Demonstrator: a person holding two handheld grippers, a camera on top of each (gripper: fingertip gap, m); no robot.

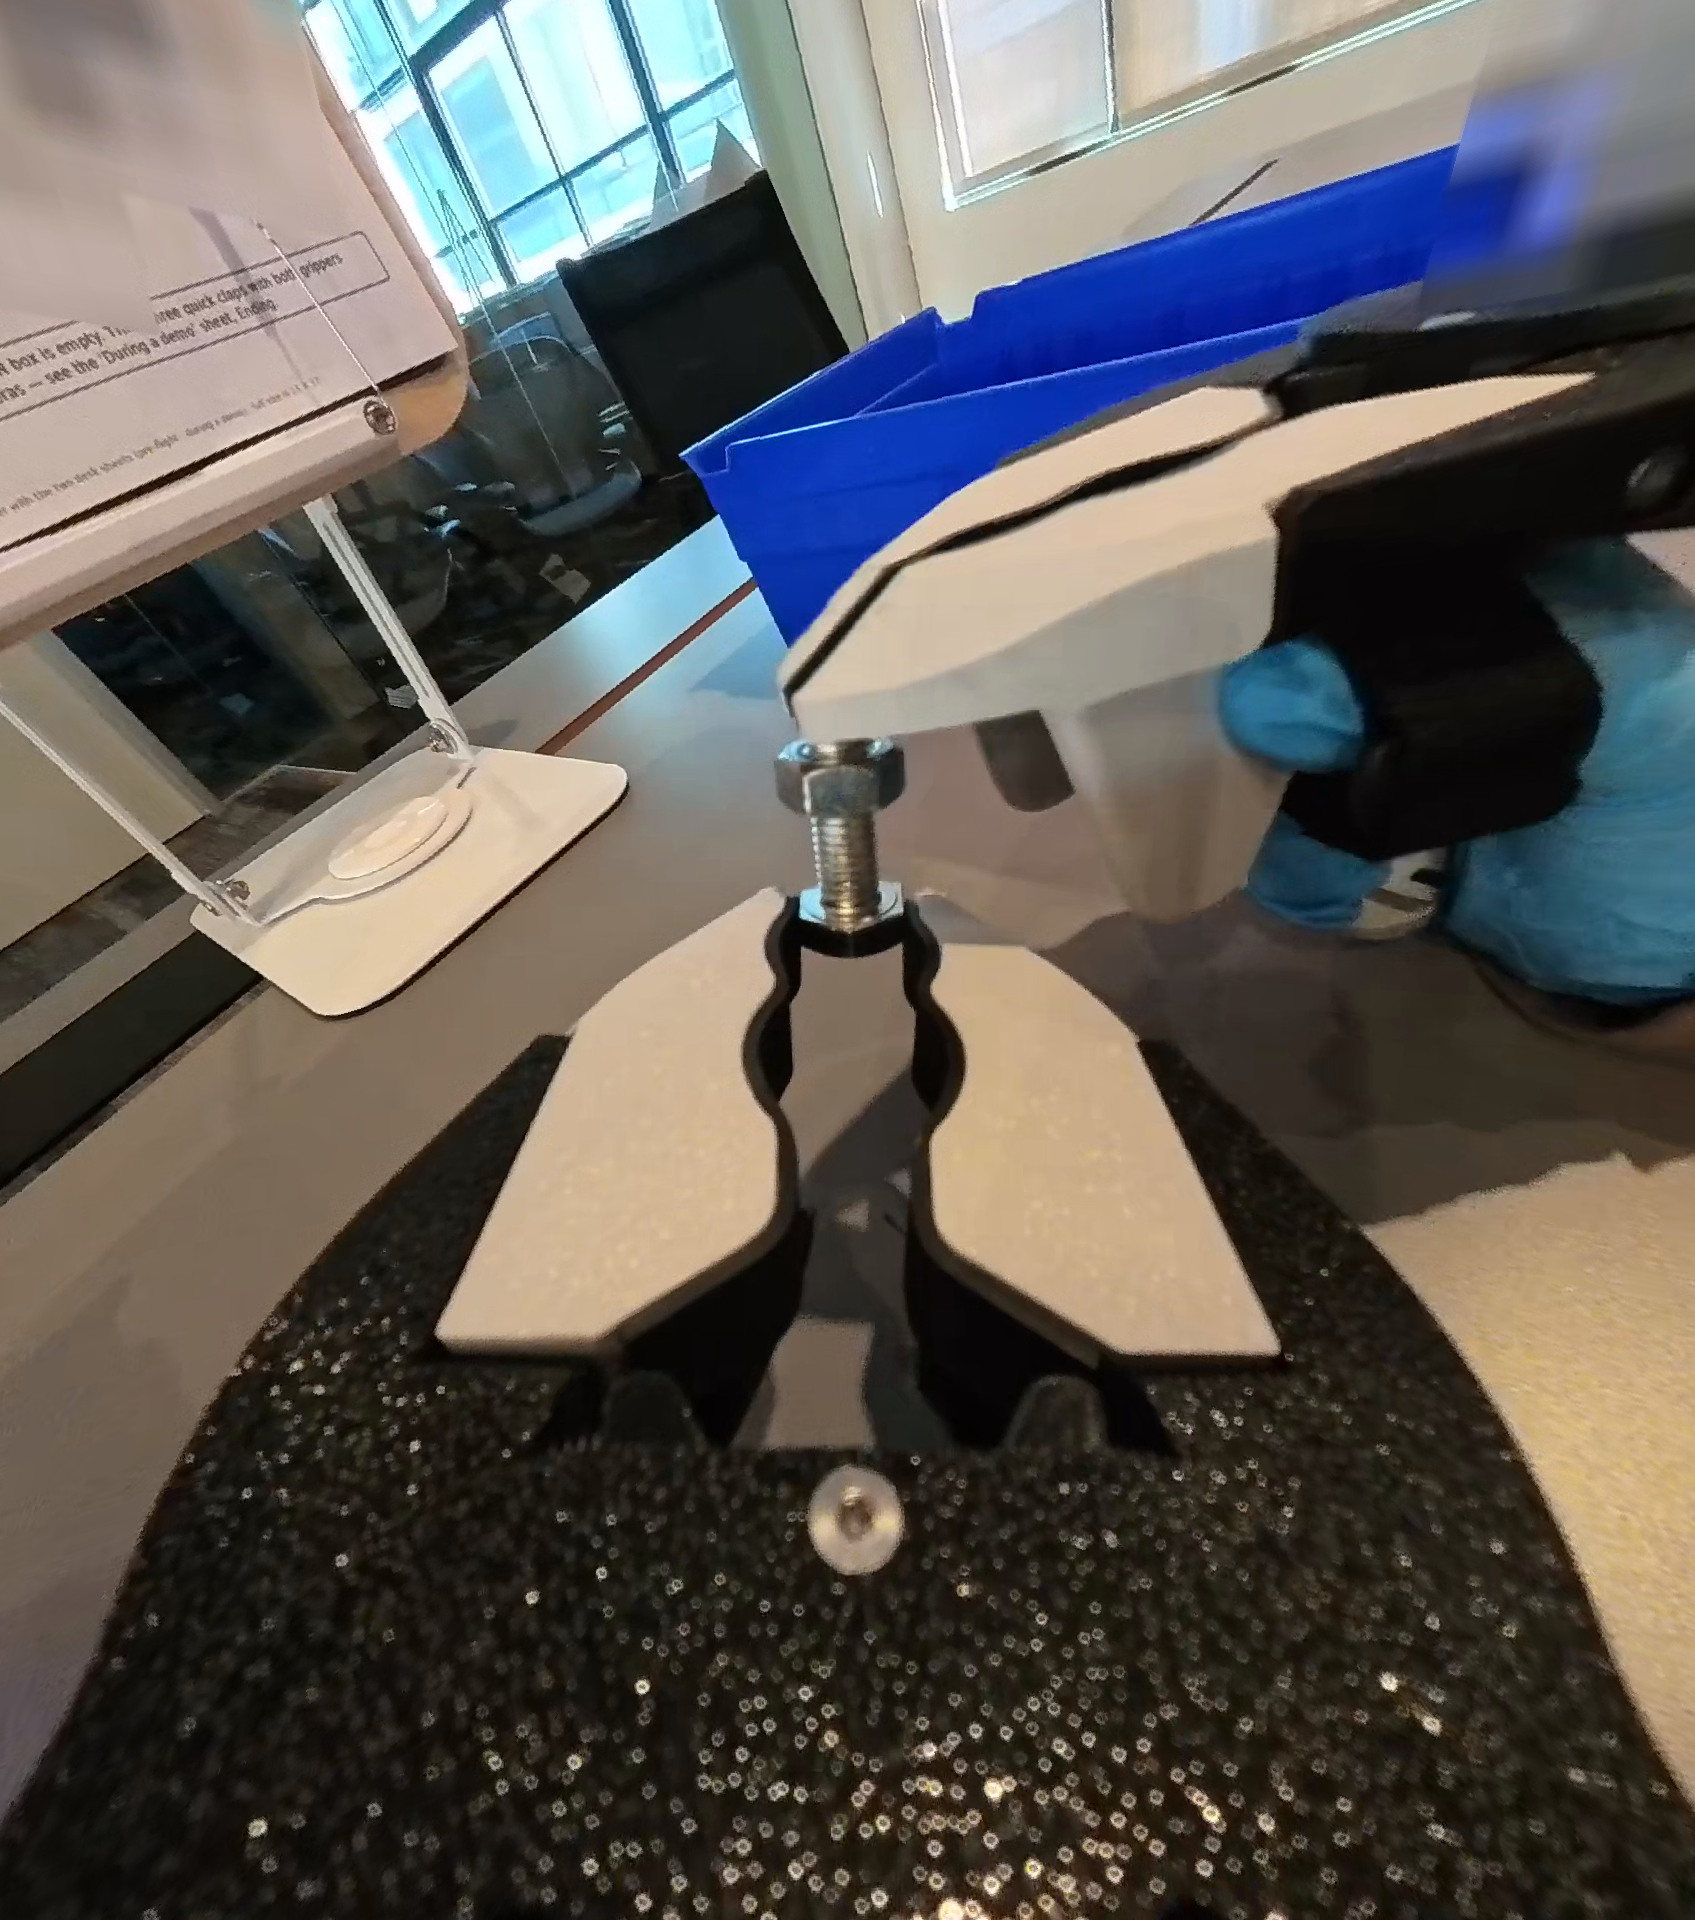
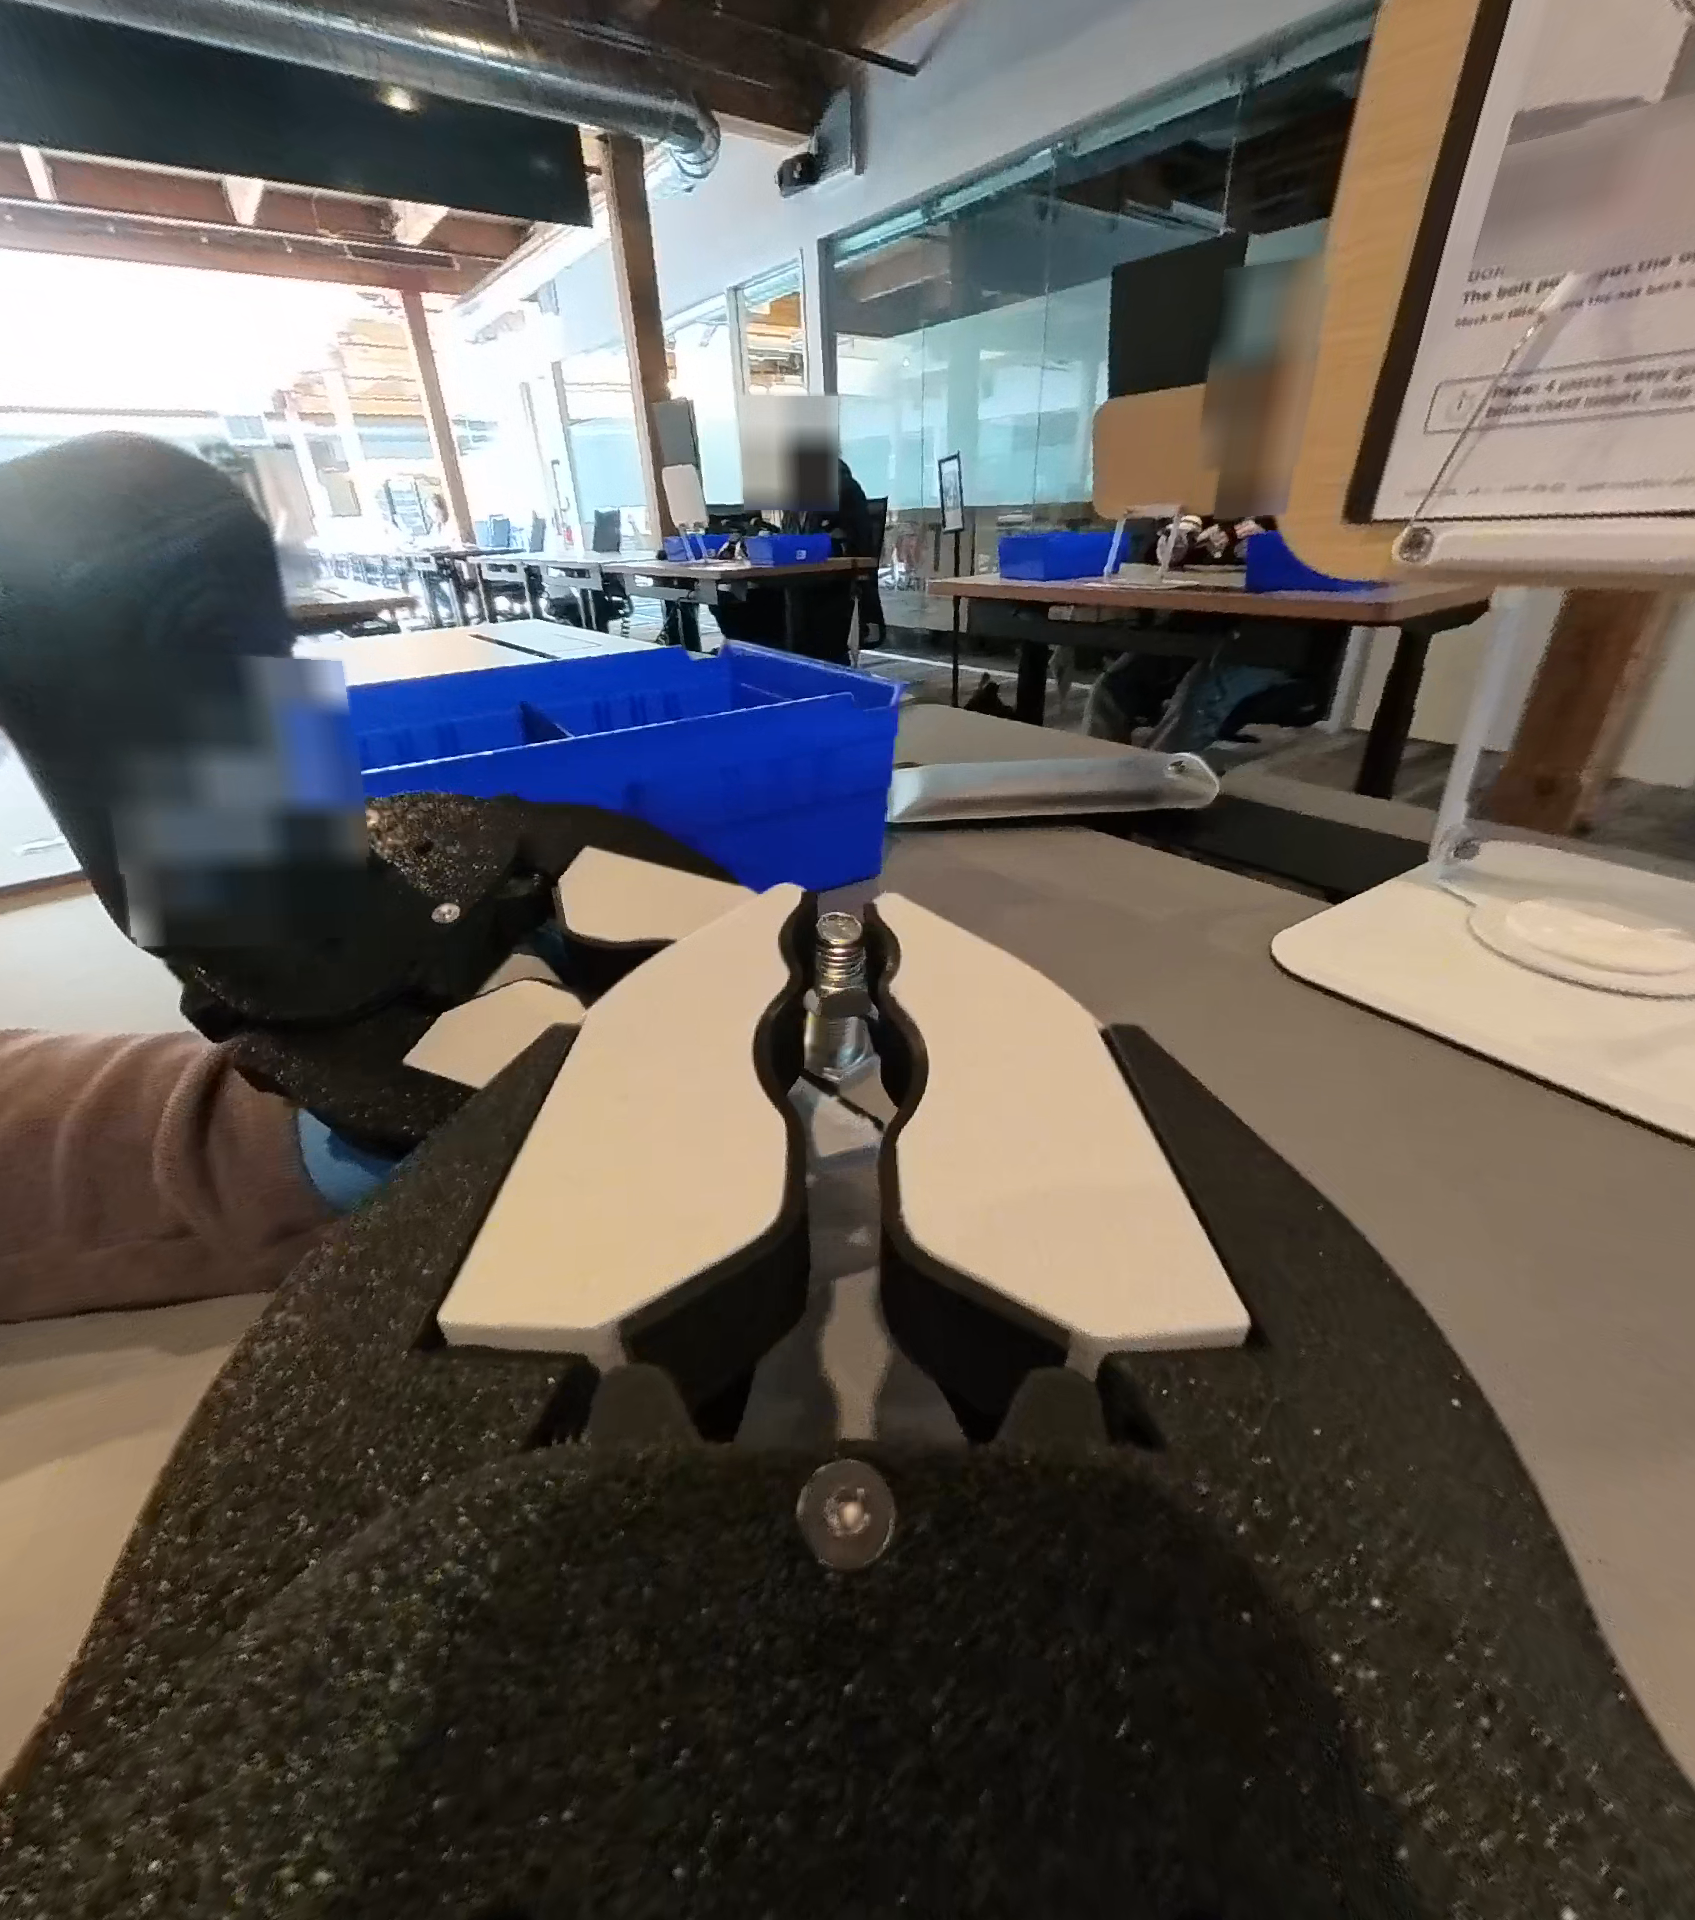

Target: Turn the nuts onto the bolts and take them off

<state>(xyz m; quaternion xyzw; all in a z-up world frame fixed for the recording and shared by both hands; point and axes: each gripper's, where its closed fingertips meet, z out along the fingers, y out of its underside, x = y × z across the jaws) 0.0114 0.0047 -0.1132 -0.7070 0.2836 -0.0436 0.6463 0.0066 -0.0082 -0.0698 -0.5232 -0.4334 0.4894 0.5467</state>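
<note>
While the left gripper (image 1: 848,930) pinches the hex head of the bolt (image 1: 845,852) between its fingertips, the shank stands upright off the grey table (image 1: 251,1195), thread end up. Jaws narrow, closed on the head; the gap behind the tips is bare.

The nut (image 1: 840,781) sits at the very top of the thread, only a turn or so engaged by my reading (whether it is going on or coming off cannot be told from this).

Right gripper (image 2: 838,914) comes in from the right side and above. In the left wrist view its white fingertips (image 1: 853,675) hover just over the nut, apparently touching or a hair apart. In its own view the bolt lies along the slot between its fingers, nut (image 2: 835,1003) cradled in the scalloped recess. Jaws narrow; whether they clamp the nut or merely bracket it, I cannot tell.

Key relation: bolt axis vertical, nut at the top end, nearer the right gripper. Any turning has to be about that vertical axis, with the left holding the head fixed.

Blue bin (image 1: 1082,436) behind, well apart. Sign stand (image 1: 407,883) to the left.
</note>
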